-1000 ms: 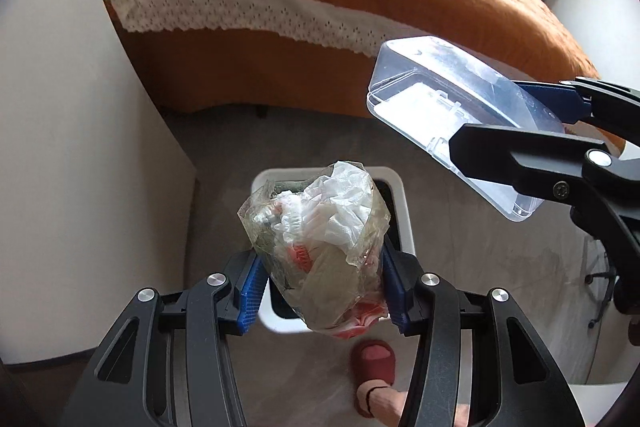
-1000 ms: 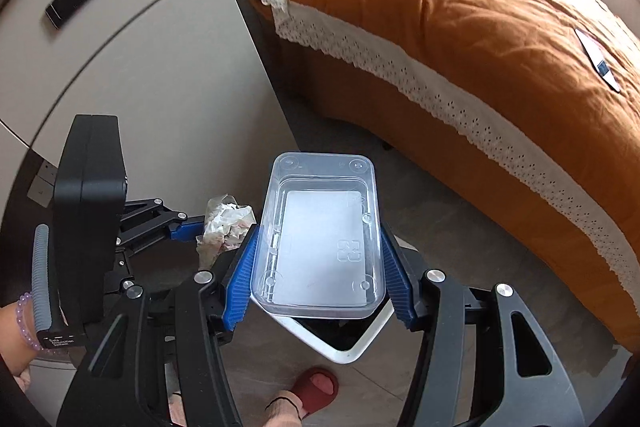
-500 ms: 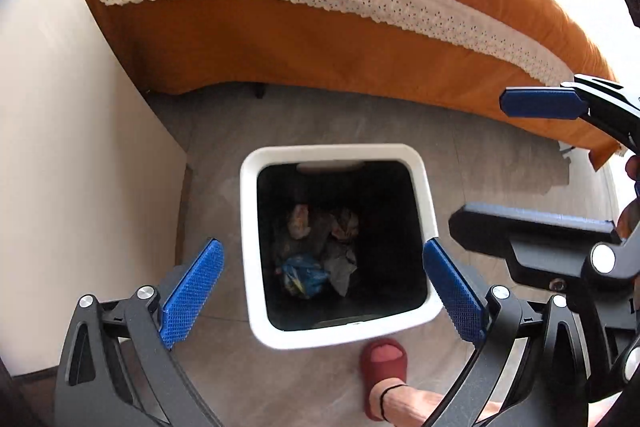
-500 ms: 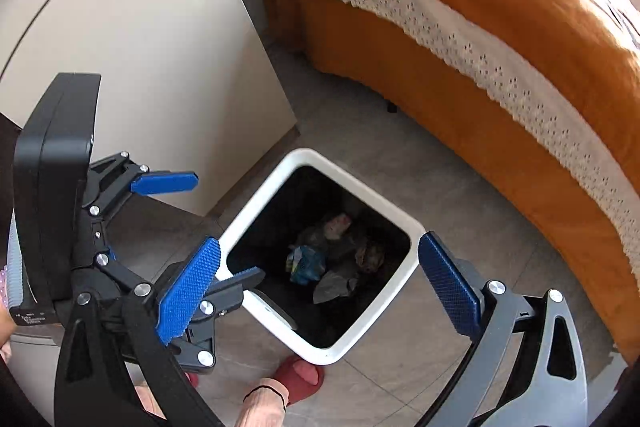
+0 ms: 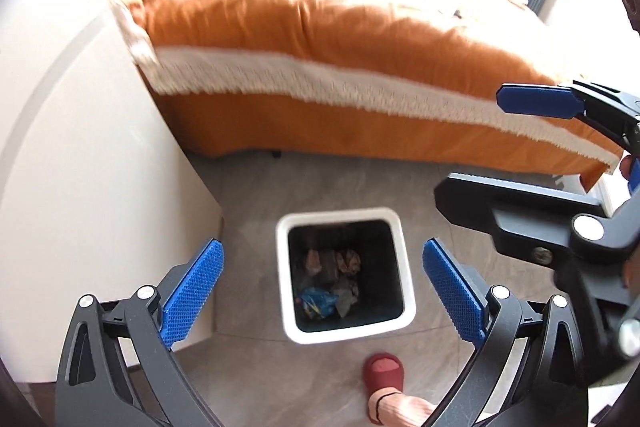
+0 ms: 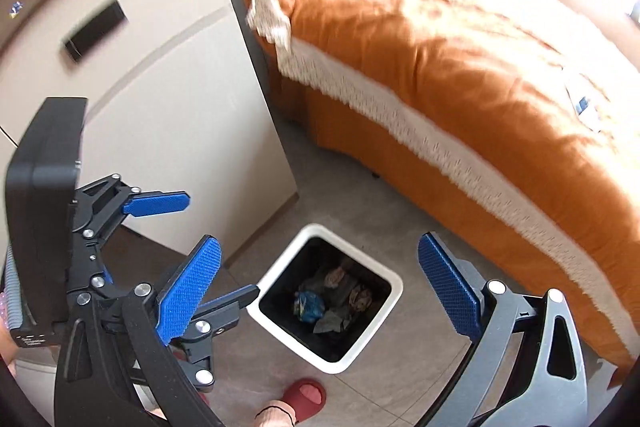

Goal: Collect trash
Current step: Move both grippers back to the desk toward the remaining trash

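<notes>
A white square trash bin (image 5: 404, 269) with a dark inside stands on the grey floor; it also shows in the right wrist view (image 6: 276, 337). Crumpled trash (image 5: 330, 281) lies at its bottom, also seen in the right wrist view (image 6: 332, 299). My left gripper (image 5: 322, 291) is open and empty, high above the bin. My right gripper (image 6: 320, 291) is open and empty, also above the bin. Each gripper shows in the other's view, the right one (image 5: 560, 163) at the right and the left one (image 6: 172, 251) at the left.
A bed with an orange cover (image 5: 320, 19) and white lace trim stands behind the bin. A beige cabinet (image 6: 140, 99) stands left of it. A foot in a red slipper (image 5: 382, 375) is on the floor just in front of the bin.
One second ago the left gripper held a bag of trash and the right a clear plastic box. Both opened and the items are gone from them. Both grippers have since risen and tilted up.
</notes>
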`<action>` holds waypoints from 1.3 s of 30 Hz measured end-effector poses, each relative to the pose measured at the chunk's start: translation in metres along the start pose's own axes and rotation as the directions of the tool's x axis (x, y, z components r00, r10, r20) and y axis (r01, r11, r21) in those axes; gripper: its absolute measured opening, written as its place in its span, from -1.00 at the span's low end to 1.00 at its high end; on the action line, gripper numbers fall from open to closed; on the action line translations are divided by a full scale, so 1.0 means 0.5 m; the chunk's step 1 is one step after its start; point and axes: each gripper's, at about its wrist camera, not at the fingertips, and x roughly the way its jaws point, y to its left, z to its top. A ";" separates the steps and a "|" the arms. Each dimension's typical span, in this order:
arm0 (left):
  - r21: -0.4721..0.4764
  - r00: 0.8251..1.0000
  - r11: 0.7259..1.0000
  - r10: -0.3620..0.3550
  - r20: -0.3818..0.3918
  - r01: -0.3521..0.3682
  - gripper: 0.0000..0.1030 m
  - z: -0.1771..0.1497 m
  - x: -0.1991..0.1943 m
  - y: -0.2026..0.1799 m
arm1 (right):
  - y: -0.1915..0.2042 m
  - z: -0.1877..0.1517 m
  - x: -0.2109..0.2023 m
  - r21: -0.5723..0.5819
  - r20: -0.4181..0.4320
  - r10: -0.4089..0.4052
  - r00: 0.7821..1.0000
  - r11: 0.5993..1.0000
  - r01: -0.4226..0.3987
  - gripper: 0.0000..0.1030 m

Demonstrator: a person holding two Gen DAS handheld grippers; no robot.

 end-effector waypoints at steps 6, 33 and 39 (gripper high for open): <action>-0.046 0.994 0.998 0.051 0.101 -0.046 0.91 0.016 -0.206 0.039 | 0.094 0.063 -0.151 0.003 0.148 -0.022 0.989 1.000 0.022 0.91; -0.506 0.796 0.779 0.546 0.260 -0.369 0.91 -0.266 -0.966 0.492 | 0.796 0.268 -0.493 -0.381 0.328 0.347 0.879 0.900 -0.213 0.91; -0.597 0.767 0.698 0.609 0.204 -0.395 0.91 -0.398 -1.057 0.584 | 0.954 0.252 -0.512 -0.488 0.328 0.418 0.847 0.843 -0.226 0.91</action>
